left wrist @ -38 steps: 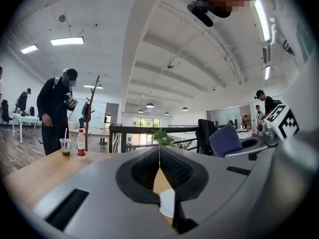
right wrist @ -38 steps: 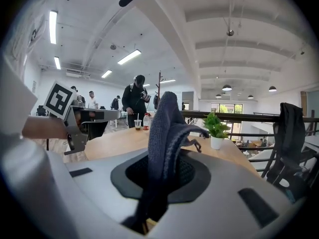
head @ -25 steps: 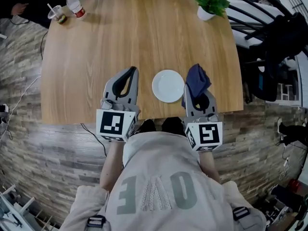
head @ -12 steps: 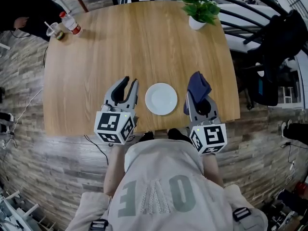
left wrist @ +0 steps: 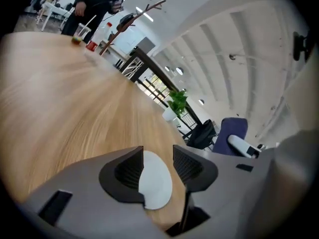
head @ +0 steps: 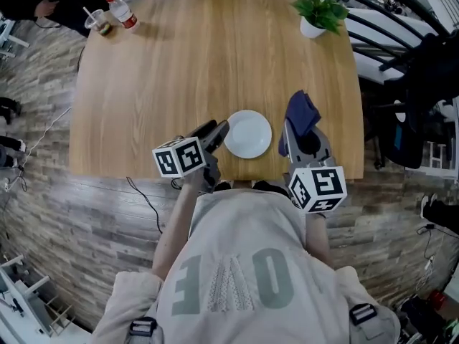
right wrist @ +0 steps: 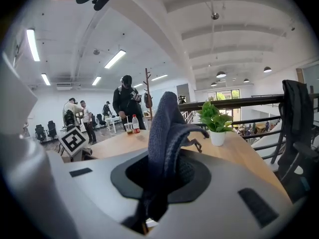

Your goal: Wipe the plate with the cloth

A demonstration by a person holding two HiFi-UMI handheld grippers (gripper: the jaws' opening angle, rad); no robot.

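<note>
- The rim of the round white plate is straddled by the just-opened, unclenched jaws of the left gripper.
- The bunched dark-blue cloth is clamped by the right gripper.

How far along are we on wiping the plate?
Done: the cloth is clamped in the right gripper, beside the plate. In hand: the left gripper, jaws just opened, is at the plate's edge, with the plate between them, ungripped. Left: steady the plate and wipe; the cloth isn't touching it yet.
</note>
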